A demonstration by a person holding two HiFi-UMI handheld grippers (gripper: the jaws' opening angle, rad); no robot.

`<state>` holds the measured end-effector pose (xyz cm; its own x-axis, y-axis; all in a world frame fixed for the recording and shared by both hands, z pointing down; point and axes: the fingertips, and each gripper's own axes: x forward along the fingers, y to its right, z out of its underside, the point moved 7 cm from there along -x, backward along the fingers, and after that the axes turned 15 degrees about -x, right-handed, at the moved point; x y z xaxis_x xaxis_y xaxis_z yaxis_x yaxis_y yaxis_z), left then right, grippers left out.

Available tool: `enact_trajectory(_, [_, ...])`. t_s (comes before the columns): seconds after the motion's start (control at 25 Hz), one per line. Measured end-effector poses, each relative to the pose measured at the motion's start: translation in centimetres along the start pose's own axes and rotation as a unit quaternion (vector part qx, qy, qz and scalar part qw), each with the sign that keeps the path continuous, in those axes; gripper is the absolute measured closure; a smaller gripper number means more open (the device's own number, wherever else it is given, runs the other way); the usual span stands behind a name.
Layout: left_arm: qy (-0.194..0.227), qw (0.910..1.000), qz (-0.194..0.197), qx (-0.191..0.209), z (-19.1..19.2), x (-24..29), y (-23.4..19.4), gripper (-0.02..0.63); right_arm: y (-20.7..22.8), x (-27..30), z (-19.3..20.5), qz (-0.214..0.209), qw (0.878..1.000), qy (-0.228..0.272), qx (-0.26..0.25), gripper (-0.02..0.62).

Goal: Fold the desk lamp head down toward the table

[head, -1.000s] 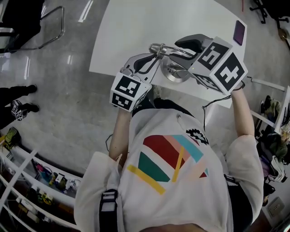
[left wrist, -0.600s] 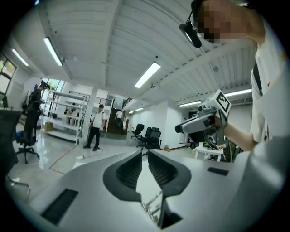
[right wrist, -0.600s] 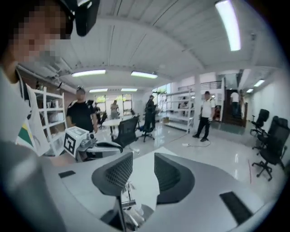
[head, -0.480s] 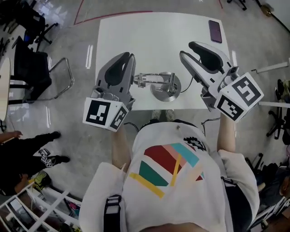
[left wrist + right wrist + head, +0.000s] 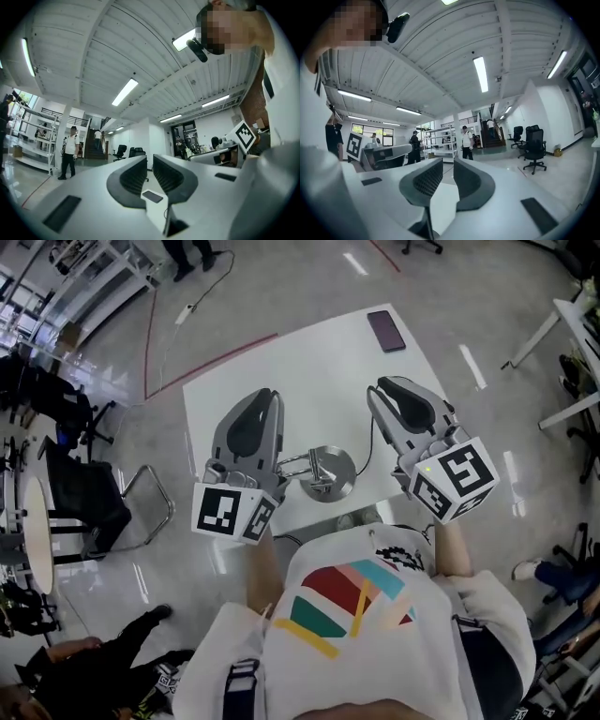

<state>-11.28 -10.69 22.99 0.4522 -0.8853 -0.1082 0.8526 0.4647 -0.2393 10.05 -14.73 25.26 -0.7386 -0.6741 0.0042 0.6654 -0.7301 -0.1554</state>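
The silver desk lamp stands near the front edge of the white table; its arm and head lie folded low, pointing left from the round base. My left gripper is held up above the table to the left of the lamp, shut and empty. My right gripper is raised to the lamp's right, its jaws together with nothing between them. Both gripper views look level across the room: the left gripper and the right gripper each show only a thin slit between the pads.
A dark phone lies at the table's far right corner and shows below the left jaws as the phone. A black chair stands left of the table. People stand by shelves in the room beyond.
Both grippers have left the lamp, risen and moved apart to either side of it. The right jaws, open half a second ago, have come together. The lamp stays folded low.
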Motion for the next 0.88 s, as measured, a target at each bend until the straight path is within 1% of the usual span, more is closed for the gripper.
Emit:
enact_trajectory(0.16, [-0.003,1.0000,0.005,-0.004,0.1,0.4,0.4,0.517,0.1,0.4,0.4,-0.016,1.000,-0.001,0.016,0.514])
enact_trajectory(0.6, [-0.008,0.9997,-0.020,-0.013,1.0,-0.5,-1.1,0.517,-1.3,2.9,1.3,-0.053,0.998,-0.015,0.004,0.515])
enact_trajectory(0.88, [-0.009,0.9995,-0.024,-0.019,1.1,-0.7,-1.6,0.517,-1.8,3.7,1.3,-0.060,0.998,-0.025,-0.010,0.514])
